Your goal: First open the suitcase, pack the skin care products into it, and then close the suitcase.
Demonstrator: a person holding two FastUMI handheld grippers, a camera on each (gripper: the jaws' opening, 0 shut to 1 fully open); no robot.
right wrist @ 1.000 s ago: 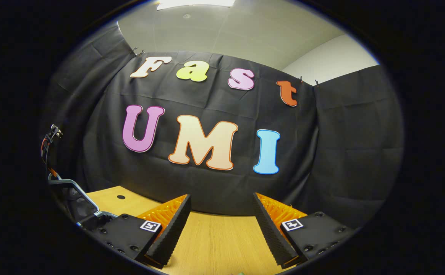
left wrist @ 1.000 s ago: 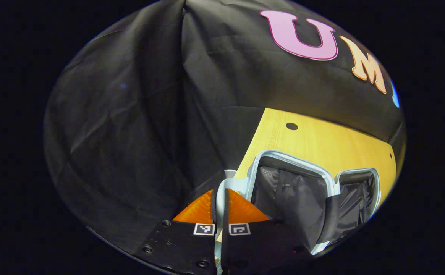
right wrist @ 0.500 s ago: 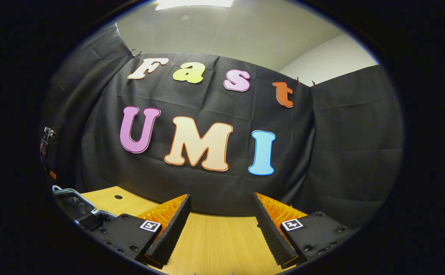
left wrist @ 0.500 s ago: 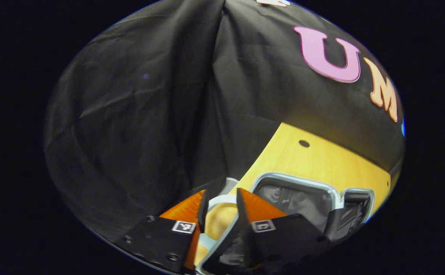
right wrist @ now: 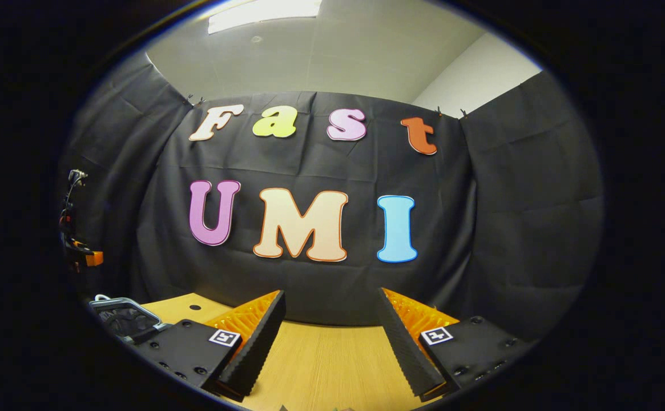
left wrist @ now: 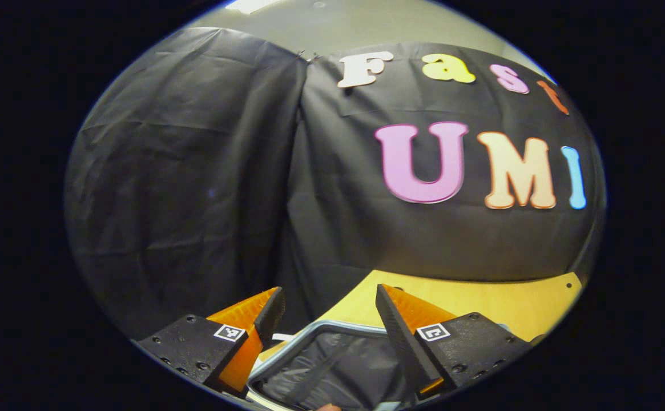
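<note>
The suitcase (left wrist: 338, 326) lies open on the wooden table (left wrist: 492, 302), showing a silver rim and dark mesh lining. In the left gripper view, my left gripper (left wrist: 327, 292) hovers just above its near rim, open wide, nothing between the fingers (left wrist: 392, 325). In the right gripper view the suitcase (right wrist: 116, 311) sits low at the far left. My right gripper (right wrist: 330, 294) is open over the bare table (right wrist: 321, 359), well to the right of the case.
Black cloth walls close off the back and both sides of the table. A small dark hole (right wrist: 194, 307) marks the tabletop near the suitcase. Something with an orange part and cables (right wrist: 84, 258) shows at the left edge of the right gripper view.
My left gripper was shut on the suitcase's pale rim a second ago; it has let go, opened wide and tilted upward. The right gripper has barely moved.
</note>
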